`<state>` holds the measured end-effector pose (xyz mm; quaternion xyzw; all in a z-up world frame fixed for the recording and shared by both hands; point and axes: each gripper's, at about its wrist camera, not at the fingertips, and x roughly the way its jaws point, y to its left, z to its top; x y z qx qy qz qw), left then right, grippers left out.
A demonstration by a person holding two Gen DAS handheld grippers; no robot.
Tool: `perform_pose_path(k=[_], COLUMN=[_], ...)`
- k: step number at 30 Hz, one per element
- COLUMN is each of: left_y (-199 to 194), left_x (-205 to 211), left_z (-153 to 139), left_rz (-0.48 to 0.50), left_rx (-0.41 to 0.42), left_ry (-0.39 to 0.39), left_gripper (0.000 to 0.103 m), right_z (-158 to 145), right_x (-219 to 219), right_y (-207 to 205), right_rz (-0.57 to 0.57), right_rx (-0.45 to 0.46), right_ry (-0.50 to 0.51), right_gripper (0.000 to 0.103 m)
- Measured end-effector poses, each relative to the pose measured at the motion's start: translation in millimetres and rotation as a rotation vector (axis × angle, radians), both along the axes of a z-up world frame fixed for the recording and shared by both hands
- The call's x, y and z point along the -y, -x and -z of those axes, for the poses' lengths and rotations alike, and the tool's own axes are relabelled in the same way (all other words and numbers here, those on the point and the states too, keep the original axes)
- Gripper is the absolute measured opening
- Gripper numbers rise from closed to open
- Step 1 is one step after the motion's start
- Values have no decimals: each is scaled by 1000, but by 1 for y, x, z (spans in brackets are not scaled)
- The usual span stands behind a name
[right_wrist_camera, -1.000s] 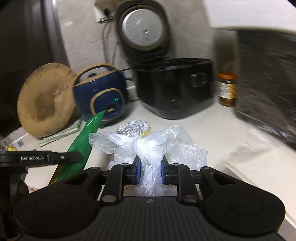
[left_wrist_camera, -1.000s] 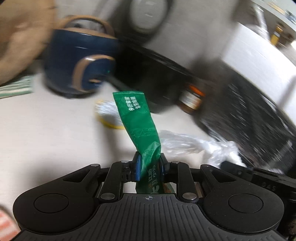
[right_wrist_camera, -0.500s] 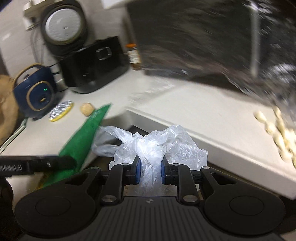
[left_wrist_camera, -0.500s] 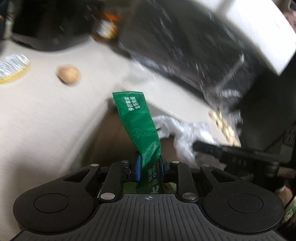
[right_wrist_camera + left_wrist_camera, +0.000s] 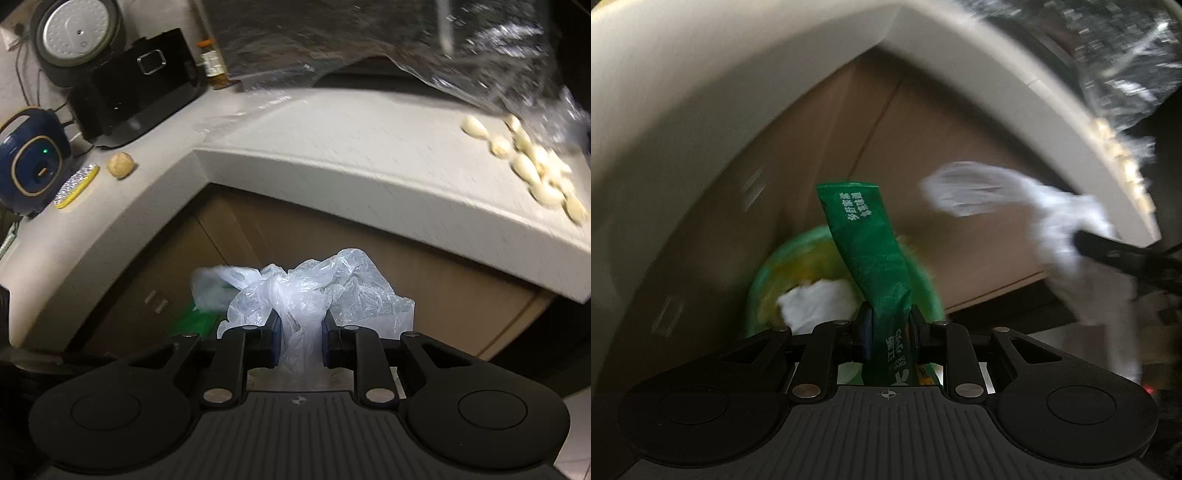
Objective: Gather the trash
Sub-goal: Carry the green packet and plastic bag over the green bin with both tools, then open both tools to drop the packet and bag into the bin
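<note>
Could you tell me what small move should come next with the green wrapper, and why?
Probably open the left hand-held gripper to drop the green wrapper: it is clamped right above the green-lined bin, which already holds crumpled white trash.

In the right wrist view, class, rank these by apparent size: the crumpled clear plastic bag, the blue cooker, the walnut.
1. crumpled clear plastic bag, though it is nearest the camera, which inflates it
2. blue cooker, partly cut off
3. walnut
</note>
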<state>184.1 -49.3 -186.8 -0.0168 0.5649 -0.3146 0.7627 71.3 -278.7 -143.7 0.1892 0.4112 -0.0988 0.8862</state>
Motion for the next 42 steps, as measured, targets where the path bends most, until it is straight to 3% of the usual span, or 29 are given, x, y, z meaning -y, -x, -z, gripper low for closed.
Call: perform_pose_path(k=[5, 8, 13, 15, 19, 23, 30, 33, 36, 39, 41, 42], left_y=[0, 0, 2, 0, -17, -14, -18, -16, -14, -16, -16, -16], left_x=[-8, -2, 27, 38, 51, 51, 46, 39, 34, 27, 23, 20], left_z=[40, 54, 66, 83, 146, 161, 147, 124, 79, 28, -4, -20], left_rz=[-47, -36, 16, 17, -26, -63, -64, -85, -76, -68, -49, -47], left_rx=[-54, -88, -15, 23, -128, -136, -238, -264, -208, -125, -72, -39], left_ry=[-87, -87, -86, -58, -99, -180, -91, -48, 38, 119, 147, 170], left_gripper=[23, 23, 23, 24, 26, 29, 29, 29, 29, 29, 29, 29], right_z=[28, 39, 48, 52, 57, 54, 80, 93, 109, 134, 148, 152], right_x=[5, 7, 13, 14, 12, 12, 13, 6, -2, -8, -10, -10], right_y=[14, 20, 26, 26, 22, 20, 10, 0, -10, -23, -31, -35], right_rz=[41, 60, 91, 91, 79, 70, 79, 55, 27, -13, -12, -10], right_rx=[-69, -99, -115, -121, -138, -130, -200, -238, -278, -336, -362, -372], right_ry=[-37, -55, -72, -77, -75, -57, -119, -147, -199, -316, -384, -403], right_gripper=[20, 20, 20, 20, 20, 20, 20, 20, 20, 24, 35, 49])
